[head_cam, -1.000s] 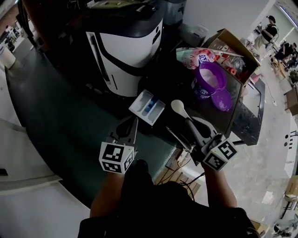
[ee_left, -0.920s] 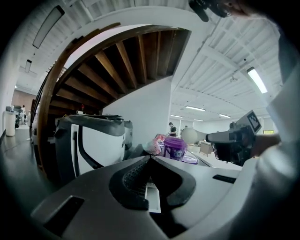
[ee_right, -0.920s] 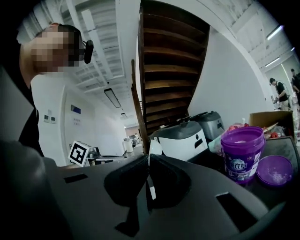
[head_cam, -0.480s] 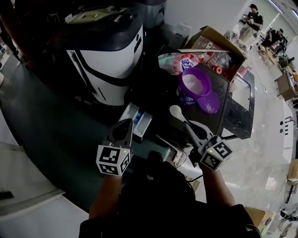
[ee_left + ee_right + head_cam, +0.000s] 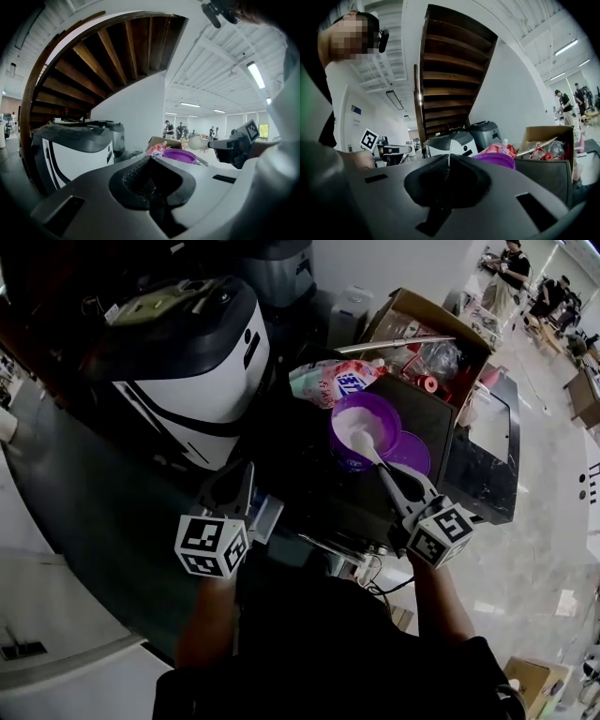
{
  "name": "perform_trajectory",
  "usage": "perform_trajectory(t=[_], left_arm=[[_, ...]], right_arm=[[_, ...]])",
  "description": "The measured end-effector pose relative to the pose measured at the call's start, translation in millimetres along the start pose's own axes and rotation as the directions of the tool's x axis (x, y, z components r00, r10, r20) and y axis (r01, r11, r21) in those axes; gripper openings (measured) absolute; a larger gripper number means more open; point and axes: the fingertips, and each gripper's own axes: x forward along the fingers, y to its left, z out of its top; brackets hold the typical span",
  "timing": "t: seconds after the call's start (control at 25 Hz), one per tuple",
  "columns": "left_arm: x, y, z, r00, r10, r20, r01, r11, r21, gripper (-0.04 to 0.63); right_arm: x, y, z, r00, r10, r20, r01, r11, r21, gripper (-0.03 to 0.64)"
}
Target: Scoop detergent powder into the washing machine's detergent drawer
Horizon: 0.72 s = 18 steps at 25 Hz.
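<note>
Right hand-held gripper [image 5: 389,476] is clenched on the white scoop [image 5: 364,446], whose bowl rests on the powder [image 5: 352,423] in the purple tub [image 5: 334,435]; left hand-held gripper [image 5: 244,476], jaws together and empty, sits beside the detergent drawer [image 5: 267,517]; pouch [image 5: 328,381] print is illegible.

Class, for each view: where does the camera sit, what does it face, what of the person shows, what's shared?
Head view: on the head, steeply down at the washing machine; left gripper, right gripper, forearms show.
Left gripper view: along its shut jaws toward the purple tub; right gripper shows.
Right gripper view: along jaws gripping the spoon; left gripper shows.
Shared: the tub.
</note>
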Motion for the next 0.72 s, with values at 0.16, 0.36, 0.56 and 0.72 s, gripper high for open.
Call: perform_trajectory(t=[0.16,0.36,0.56,0.72], left_arm=[[28,-10,14,1.0,-0.013,0.007,0.013,1.0,0.022,0.008],[59,-24,15,0.997,-0.075,-0.008,0.075,0.997,0.029,0.008],[80,-22,9,0.994,-0.106,-0.022,0.107,0.994,0.009,0.008],[88,-16,3,0.992,-0.118,-0.041,0.118,0.993,-0.005,0.008]], right_arm=[[9,-39,4,0.999,-0.014,-0.036,0.012,0.999,-0.036,0.018],[27,-69,1,0.992,-0.034,-0.119,0.023,0.995,-0.095,0.019],[48,-88,-5,0.975,-0.067,-0.214,0.024,0.98,-0.196,0.019],[63,-95,-13,0.952,-0.073,-0.297,-0.005,0.967,-0.254,0.02]])
